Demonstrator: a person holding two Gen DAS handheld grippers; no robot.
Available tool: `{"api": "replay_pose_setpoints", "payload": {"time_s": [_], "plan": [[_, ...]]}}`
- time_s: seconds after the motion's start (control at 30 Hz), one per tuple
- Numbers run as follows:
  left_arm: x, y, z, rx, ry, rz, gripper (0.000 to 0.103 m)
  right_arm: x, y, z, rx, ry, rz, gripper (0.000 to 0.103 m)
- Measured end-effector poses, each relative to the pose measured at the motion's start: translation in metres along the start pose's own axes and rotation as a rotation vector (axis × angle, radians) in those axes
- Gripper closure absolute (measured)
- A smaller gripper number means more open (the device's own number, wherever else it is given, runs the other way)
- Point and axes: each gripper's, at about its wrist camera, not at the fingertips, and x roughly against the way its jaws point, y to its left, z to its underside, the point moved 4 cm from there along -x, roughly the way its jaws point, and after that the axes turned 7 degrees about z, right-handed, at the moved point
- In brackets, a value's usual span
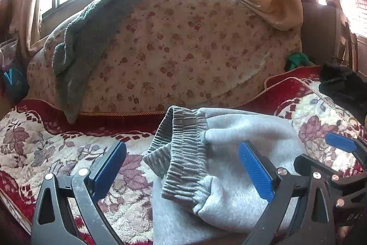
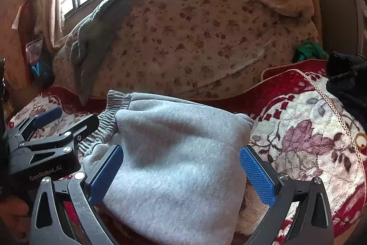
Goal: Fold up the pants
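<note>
The light grey fleece pants [image 1: 231,180] lie bunched on the floral blanket, with the darker ribbed waistband [image 1: 183,153] turned up toward the camera. My left gripper [image 1: 183,167] is open, its blue pads either side of the waistband, not closed on it. In the right wrist view the pants [image 2: 179,167] form a folded mound between the pads of my right gripper [image 2: 181,171], which is open around the cloth. The left gripper [image 2: 57,128] shows at the left of that view, open beside the waistband [image 2: 107,123]. The right gripper's fingertips [image 1: 339,141] show at the right edge of the left wrist view.
A red and cream floral blanket [image 1: 45,148] covers the surface. Behind stands a flowered cushion back [image 1: 183,49] with a grey-green knit [image 1: 87,38] draped over it. A black garment [image 1: 344,86] and green cloth [image 1: 298,61] lie at the right. A gold chain [image 2: 332,107] lies on the blanket.
</note>
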Motion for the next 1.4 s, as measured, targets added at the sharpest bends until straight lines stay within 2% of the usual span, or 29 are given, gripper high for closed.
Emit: {"api": "replay_pose_setpoints", "payload": {"time_s": [0.1,0.7,1.4], "plan": [[-0.0014,-0.0006,0.0012,0.003,0.018,0.015,0.005,-0.0006,-0.0034,-0.0005,-0.024,0.003,-0.005,0.0],[0.0003,-0.0018,0.0035,0.005,0.013,0.006,0.005,0.0049,-0.001,-0.0003,-0.054,-0.004,-0.011,0.0],[-0.0011,0.0006,0.0057,0.003,0.027,0.005,0.005,-0.0034,-0.0024,0.0063,-0.067,0.035,0.0,0.0]]}}
